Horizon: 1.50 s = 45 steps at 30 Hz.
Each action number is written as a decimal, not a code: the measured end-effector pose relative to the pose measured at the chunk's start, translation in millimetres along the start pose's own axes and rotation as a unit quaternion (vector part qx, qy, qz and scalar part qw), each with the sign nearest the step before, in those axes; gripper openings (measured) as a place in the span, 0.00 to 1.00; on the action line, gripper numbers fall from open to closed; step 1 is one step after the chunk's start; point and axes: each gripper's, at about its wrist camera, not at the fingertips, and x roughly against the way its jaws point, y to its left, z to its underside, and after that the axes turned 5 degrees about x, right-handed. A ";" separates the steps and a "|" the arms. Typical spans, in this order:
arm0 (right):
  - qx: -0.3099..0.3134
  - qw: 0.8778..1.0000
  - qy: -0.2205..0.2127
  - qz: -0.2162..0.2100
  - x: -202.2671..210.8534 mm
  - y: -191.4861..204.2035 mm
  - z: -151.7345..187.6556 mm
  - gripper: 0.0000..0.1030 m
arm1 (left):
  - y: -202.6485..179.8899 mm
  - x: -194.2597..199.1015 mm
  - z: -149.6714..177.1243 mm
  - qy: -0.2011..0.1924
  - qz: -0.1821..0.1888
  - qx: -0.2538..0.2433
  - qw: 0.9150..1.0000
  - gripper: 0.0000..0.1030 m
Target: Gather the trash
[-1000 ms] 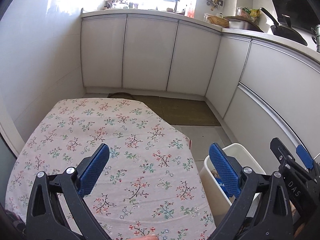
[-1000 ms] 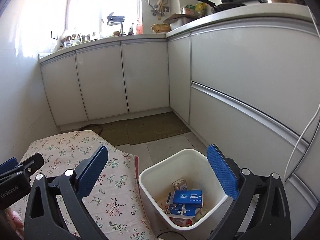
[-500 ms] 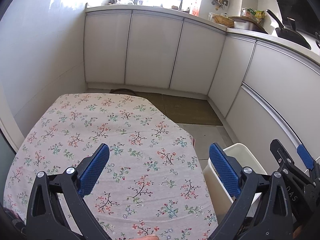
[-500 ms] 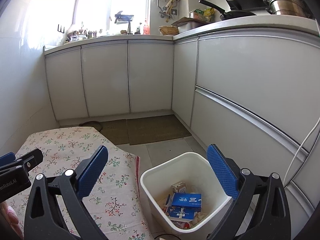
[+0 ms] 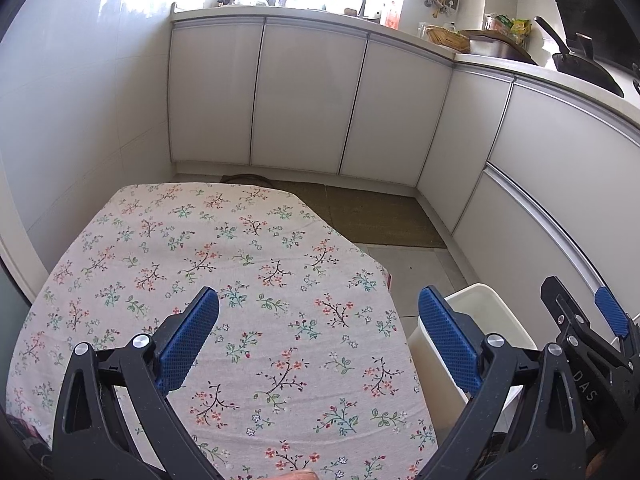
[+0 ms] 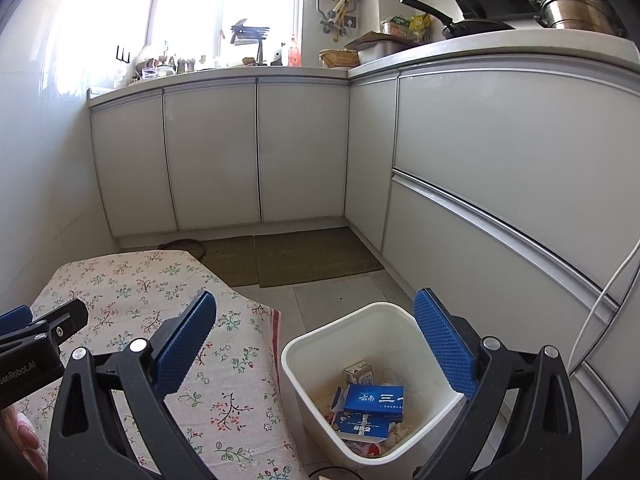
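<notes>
A white trash bin (image 6: 320,344) stands on the floor beside the table; it also shows in the left wrist view (image 5: 476,304). Inside lie blue cartons (image 6: 374,398), a small carton (image 6: 360,372) and other scraps. My right gripper (image 6: 316,344) is open and empty, held above the bin and the table's edge. My left gripper (image 5: 320,336) is open and empty above the table with the floral cloth (image 5: 192,248). No trash shows on the cloth. The right gripper appears at the right edge of the left wrist view (image 5: 592,320).
White kitchen cabinets (image 6: 256,152) line the back and right side. Brown floor mats (image 6: 312,256) lie before them. A pan (image 6: 472,24) and a steel pot (image 6: 576,4) sit on the counter. A white cable (image 6: 600,300) hangs at the right.
Both grippers have drawn back and tilted upward a little, so the table and bin sit lower in view. Both stay open and empty.
</notes>
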 end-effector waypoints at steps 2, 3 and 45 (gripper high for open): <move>0.000 1.000 0.001 0.000 -0.5 0.6 0.2 0.93 | -0.1 -0.2 0.3 0.000 -0.001 0.000 1.000 0.93; -0.001 1.000 0.001 0.000 -0.8 0.9 0.2 0.93 | -0.1 -0.2 0.3 0.000 -0.001 0.000 1.000 0.93; -0.001 1.000 0.013 0.000 -4.0 4.2 4.3 0.93 | -2.9 -3.8 2.6 0.004 0.025 -0.004 1.000 0.93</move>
